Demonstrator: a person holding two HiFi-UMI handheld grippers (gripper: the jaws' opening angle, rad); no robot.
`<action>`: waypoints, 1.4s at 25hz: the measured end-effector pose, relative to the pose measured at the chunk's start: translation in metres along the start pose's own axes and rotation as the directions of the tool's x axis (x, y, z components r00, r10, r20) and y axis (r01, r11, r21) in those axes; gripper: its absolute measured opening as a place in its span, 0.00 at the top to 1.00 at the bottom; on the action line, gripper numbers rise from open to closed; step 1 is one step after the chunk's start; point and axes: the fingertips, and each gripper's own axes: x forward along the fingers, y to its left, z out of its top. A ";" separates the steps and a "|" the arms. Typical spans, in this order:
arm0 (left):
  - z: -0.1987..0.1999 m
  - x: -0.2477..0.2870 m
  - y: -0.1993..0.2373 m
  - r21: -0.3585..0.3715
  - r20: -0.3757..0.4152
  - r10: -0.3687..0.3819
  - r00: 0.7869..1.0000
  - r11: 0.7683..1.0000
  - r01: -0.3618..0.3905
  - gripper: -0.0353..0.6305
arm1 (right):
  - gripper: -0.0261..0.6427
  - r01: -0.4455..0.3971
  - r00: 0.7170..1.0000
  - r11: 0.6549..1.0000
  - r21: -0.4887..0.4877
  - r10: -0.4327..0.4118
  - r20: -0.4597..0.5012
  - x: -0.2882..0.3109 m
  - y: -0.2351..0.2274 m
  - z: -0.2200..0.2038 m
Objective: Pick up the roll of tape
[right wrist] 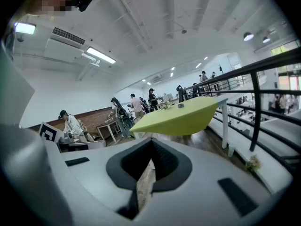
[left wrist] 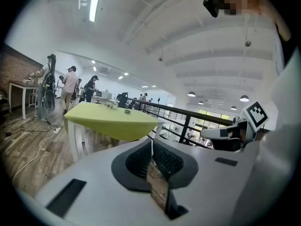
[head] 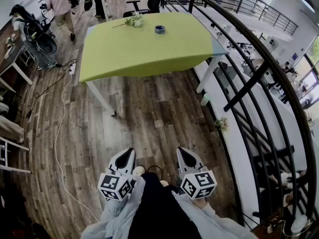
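The roll of tape (head: 159,29) is small, blue and dark, and lies near the far edge of a table under a lime-green cloth (head: 144,49). It shows as a small dark spot in the left gripper view (left wrist: 127,111) and in the right gripper view (right wrist: 180,105). Both grippers are held close to the person's body, well short of the table and over the wooden floor. My left gripper (head: 128,156) is shut with nothing between its pads (left wrist: 162,159). My right gripper (head: 185,156) is shut too, and it holds nothing (right wrist: 151,145).
A small bunch of white flowers (head: 134,20) lies on the cloth left of the tape. A black railing (head: 249,83) curves along the right side. A white cable (head: 62,113) trails over the floor at left. People and desks stand beyond the table.
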 end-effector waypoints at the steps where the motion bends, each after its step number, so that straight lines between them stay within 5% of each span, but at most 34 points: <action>1: 0.002 -0.003 -0.005 -0.010 0.010 0.000 1.000 1.000 0.000 0.91 | 0.95 -0.006 1.000 1.000 -0.007 0.006 -0.012 -0.004 0.001 0.000; 20: -0.003 -0.017 -0.043 -0.025 0.025 0.022 0.999 0.999 -0.021 0.91 | 0.95 0.057 0.998 0.998 0.014 -0.058 0.033 -0.046 -0.023 0.004; 35: 0.032 0.069 0.019 -0.063 0.034 0.035 0.999 0.997 -0.033 0.91 | 0.95 0.058 0.998 0.998 0.008 -0.058 0.015 0.054 -0.048 0.046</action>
